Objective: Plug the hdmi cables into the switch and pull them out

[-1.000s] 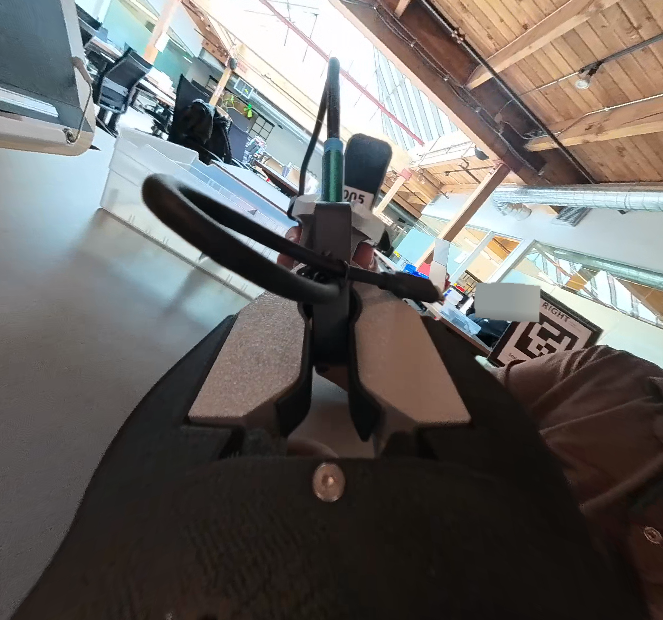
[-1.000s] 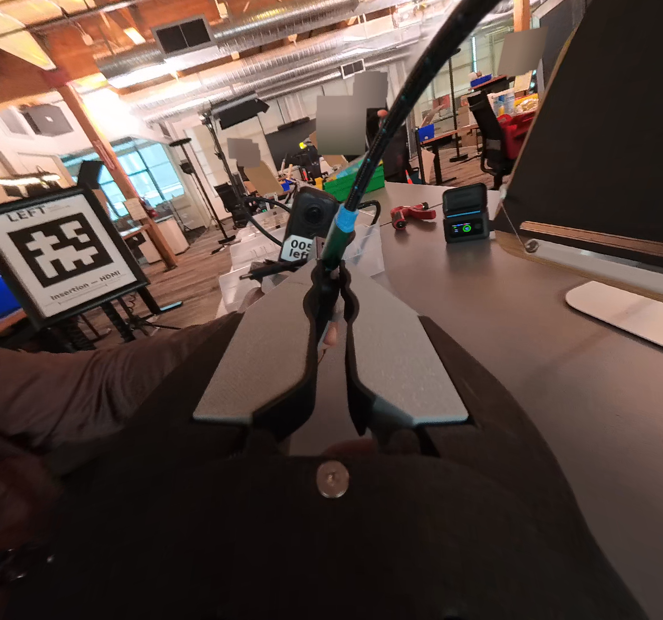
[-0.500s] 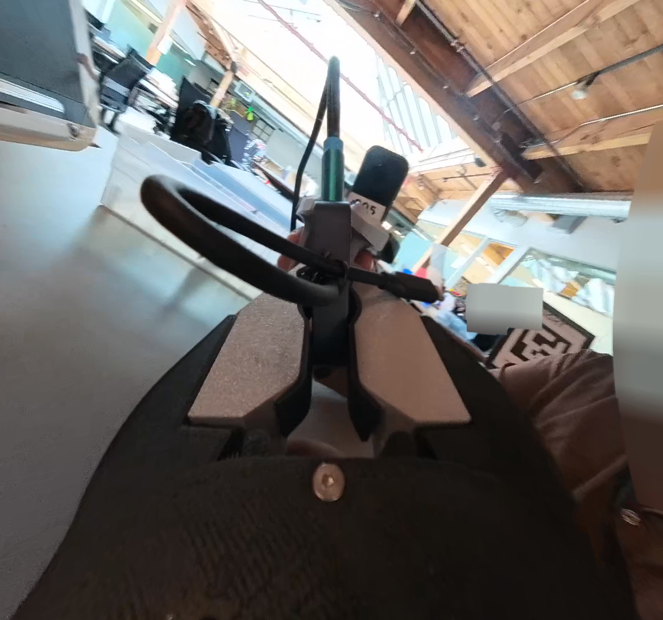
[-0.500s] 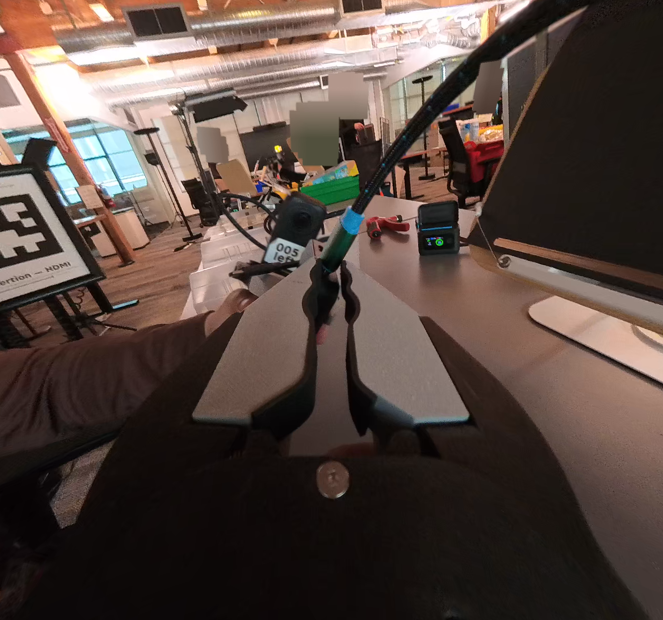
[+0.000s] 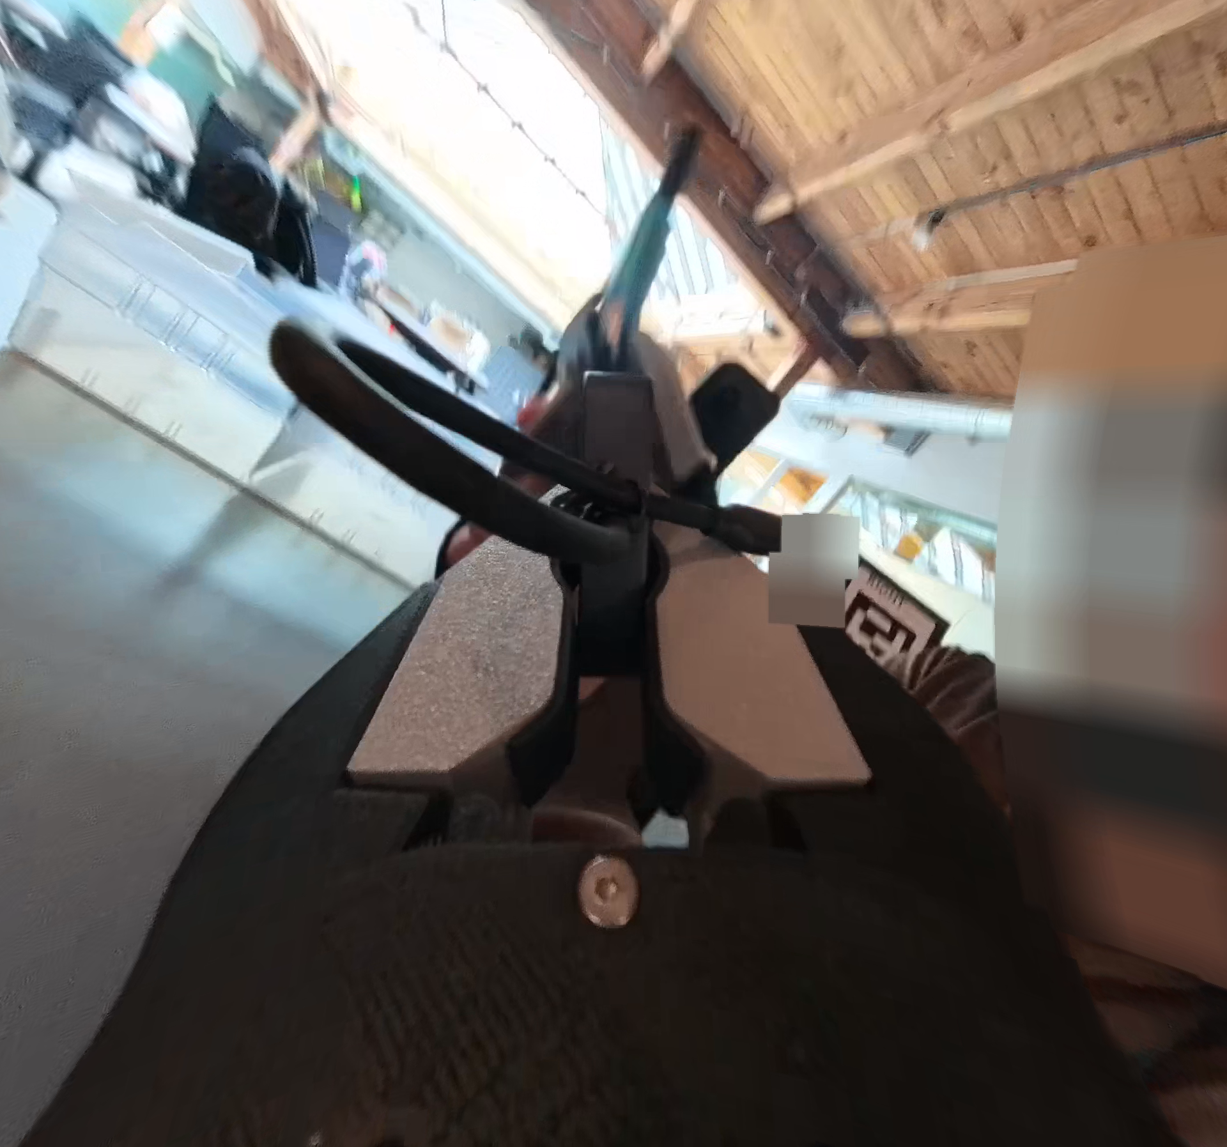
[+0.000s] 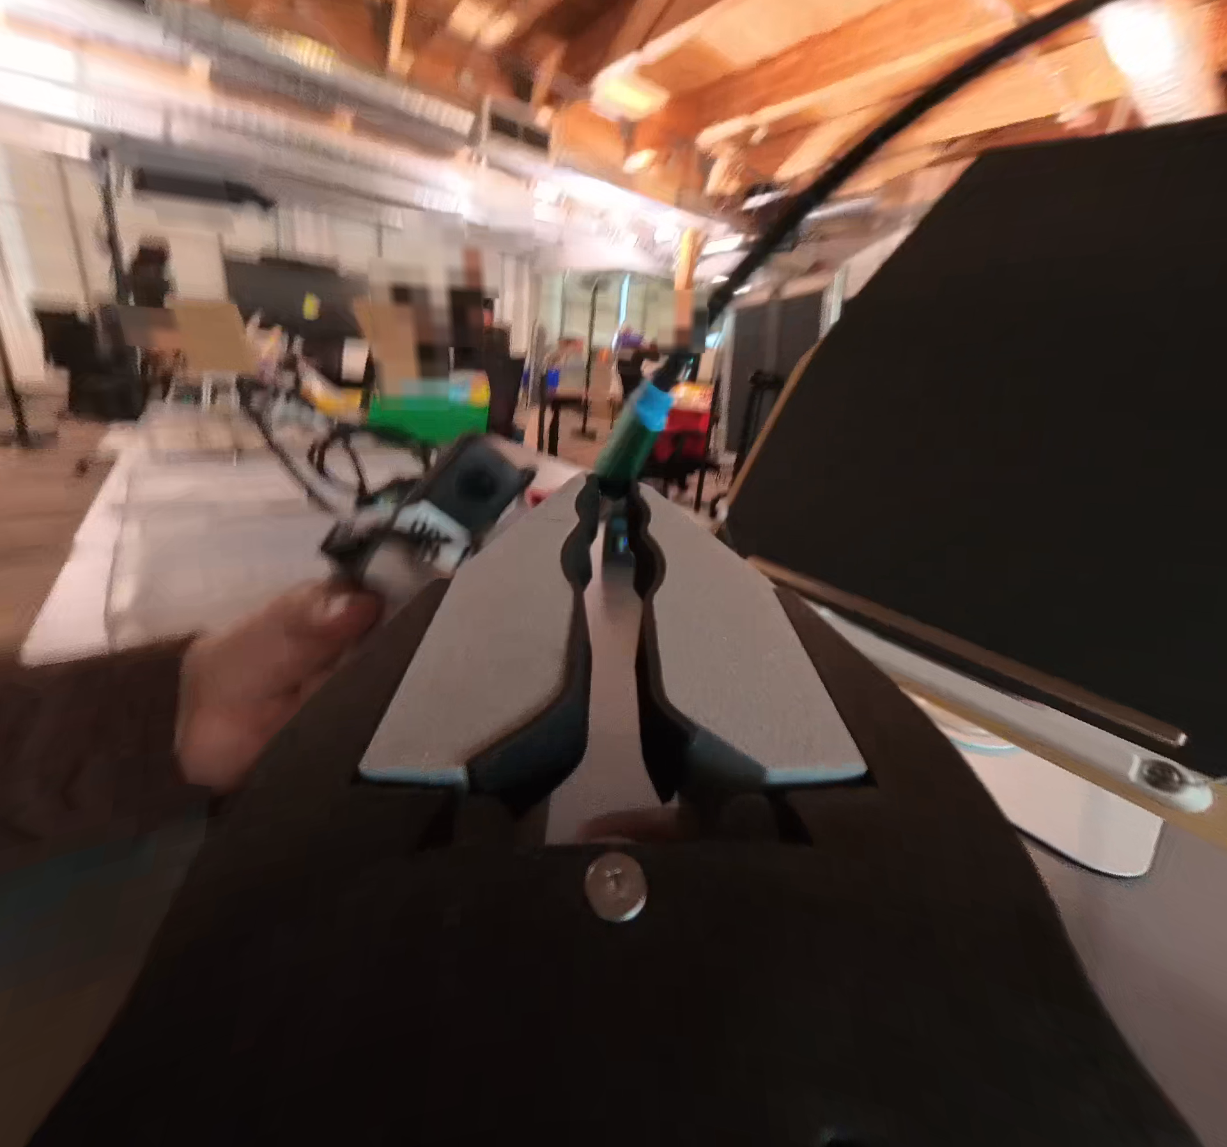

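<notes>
Your left tongs (image 5: 611,557) clench the dark boxy switch (image 5: 614,444); your right tongs (image 6: 612,504) grip the green-sleeved black cable plug (image 6: 627,444).

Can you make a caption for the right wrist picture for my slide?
Right gripper pinching a green HDMI plug with a blue band, its black cable arching overhead.

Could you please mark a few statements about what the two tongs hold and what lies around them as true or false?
1. The right tongs grip a green plug at their tips. True.
2. The plug carries a red tape band. False: the band is blue.
3. The left tongs clamp a dark switch. True.
4. No cable is near the left tongs. False: a black cable loops at their tips.
5. A dark monitor stands right of the right tongs. True.
</notes>
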The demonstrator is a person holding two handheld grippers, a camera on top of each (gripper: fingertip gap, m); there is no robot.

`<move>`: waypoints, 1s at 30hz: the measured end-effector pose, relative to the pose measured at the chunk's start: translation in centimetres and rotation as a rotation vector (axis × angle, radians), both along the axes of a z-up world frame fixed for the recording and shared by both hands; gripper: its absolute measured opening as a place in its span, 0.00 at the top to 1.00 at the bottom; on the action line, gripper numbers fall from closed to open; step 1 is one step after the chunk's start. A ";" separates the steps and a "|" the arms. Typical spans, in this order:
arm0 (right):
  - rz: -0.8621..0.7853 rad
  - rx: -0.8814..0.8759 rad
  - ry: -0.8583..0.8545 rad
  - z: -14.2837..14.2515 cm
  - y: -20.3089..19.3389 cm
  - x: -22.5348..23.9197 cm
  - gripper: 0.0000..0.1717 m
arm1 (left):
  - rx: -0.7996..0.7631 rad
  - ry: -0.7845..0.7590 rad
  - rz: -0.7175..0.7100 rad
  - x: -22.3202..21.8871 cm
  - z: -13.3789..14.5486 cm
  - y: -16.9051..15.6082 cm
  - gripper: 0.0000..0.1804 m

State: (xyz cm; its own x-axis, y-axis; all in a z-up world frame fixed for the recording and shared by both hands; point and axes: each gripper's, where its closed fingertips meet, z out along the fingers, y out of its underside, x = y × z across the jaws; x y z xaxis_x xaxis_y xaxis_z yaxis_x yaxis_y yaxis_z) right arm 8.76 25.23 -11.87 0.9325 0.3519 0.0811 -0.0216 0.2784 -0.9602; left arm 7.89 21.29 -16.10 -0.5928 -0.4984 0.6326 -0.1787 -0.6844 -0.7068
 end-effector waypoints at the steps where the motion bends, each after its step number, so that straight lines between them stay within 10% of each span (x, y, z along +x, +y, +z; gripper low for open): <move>1: -0.006 0.025 0.093 1.0 -0.2 1.3 0.97 | 0.055 0.040 -0.006 0.3 -1.0 -0.8 0.94; 17: 0.038 -0.081 0.091 -0.9 0.1 2.5 0.99 | 0.059 0.092 0.125 1.2 -2.7 1.4 0.94; 30: 0.170 -0.535 0.043 -8.8 2.3 0.3 0.96 | 0.145 0.090 0.423 -0.9 -1.6 7.3 0.94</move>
State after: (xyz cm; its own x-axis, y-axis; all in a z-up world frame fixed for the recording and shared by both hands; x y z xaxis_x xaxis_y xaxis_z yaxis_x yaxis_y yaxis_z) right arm 9.02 27.54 -20.71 0.8575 0.4791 -0.1872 -0.0662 -0.2581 -0.9638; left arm 7.00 28.59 -17.71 -0.2632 -0.7722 0.5782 0.0301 -0.6057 -0.7952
